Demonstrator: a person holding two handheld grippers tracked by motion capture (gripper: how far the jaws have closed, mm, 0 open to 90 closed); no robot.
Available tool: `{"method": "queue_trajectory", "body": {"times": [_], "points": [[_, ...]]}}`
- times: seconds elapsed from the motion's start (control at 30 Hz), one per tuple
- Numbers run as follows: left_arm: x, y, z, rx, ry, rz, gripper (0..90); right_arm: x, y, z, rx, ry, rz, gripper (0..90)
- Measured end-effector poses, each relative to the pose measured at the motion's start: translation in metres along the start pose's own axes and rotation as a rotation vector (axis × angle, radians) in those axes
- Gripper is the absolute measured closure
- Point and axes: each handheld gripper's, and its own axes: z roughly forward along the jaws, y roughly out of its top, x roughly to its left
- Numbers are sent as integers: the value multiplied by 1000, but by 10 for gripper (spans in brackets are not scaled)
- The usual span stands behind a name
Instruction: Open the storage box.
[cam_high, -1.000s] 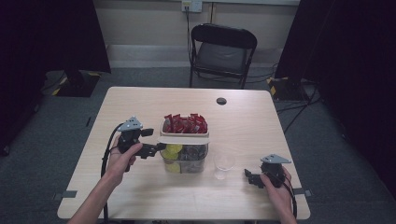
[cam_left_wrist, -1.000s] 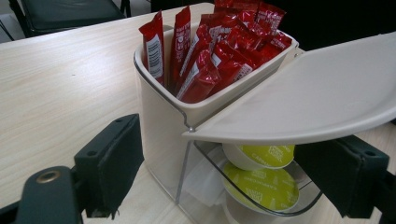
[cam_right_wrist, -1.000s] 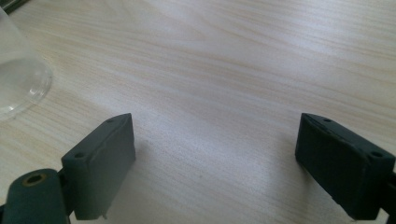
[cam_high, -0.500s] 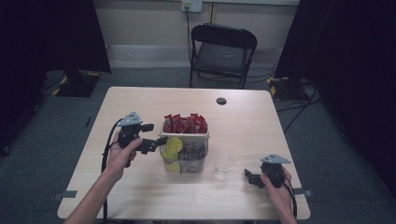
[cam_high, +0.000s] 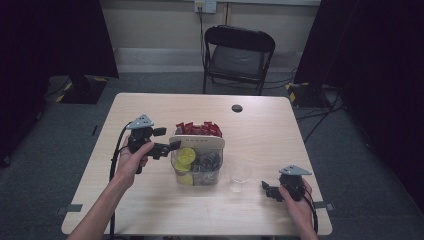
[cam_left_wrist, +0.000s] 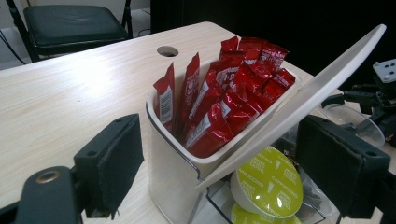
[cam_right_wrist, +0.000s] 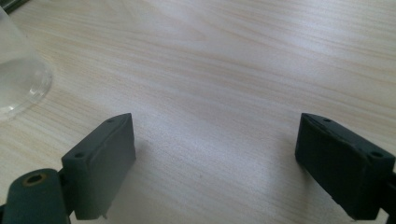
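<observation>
The worry from where I stood was the tilted white lid (cam_left_wrist: 299, 93): it leaned at a slant against the edge of the white holder (cam_left_wrist: 173, 154), and, as I judged it, one nudge from the left gripper (cam_high: 167, 145) could send it sliding off onto the counter (cam_high: 150, 210), or tip the whole organizer, since the sachet holder stood tall and narrow. The left gripper's jaws stood wide apart on either side of the holder's near corner, holding nothing; in the left gripper view one pad (cam_left_wrist: 114, 163) sat low at the lower left and the other at the lower right beside the green capsules (cam_left_wrist: 268, 182).

The organizer stood in the middle of the high view, just right of the left hand (cam_high: 131, 161). Its white part was packed with upright red sachets (cam_left_wrist: 224, 98), glossy and crinkled; below the lid a clear bin held lime-green coffee capsules with printed tops. A clear cup (cam_high: 241, 176) stood just to its right. The right gripper (cam_high: 272, 191) rested at the lower right of the high view, its jaws also wide over bare wood, gripping nothing.
</observation>
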Motion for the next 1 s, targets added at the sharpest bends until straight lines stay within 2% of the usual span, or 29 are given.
{"method": "queue_trajectory", "body": {"times": [0.07, 0.2, 0.33, 0.5, 0.57, 0.63, 0.67, 0.93, 1.0], "points": [[1, 0, 0, -1, 1, -11, 152, 0, 0, 0, 0, 0, 0, 115], [6, -2, 4, -25, -24, -43, 151, 0, 0, 0, 0, 0, 0, 115], [7, -2, 5, -30, -5, -51, 152, 0, 0, 0, 0, 0, 0, 115], [10, -3, 6, -36, -2, -64, 152, 0, 0, 0, 0, 0, 0, 115], [11, -5, 8, -55, -14, -80, 153, 0, 0, 0, 0, 0, 0, 115], [12, -4, 8, -42, 7, -83, 153, 0, 0, 0, 0, 0, 0, 115], [12, -4, 9, -50, 13, -79, 153, 0, 0, 0, 0, 0, 0, 115], [19, -6, 12, -41, 7, -102, 141, 0, 0, 0, 2, -4, 6, 115], [19, -7, 13, -35, 17, -102, 121, 1, 0, -1, 0, -8, 6, 115]]}}
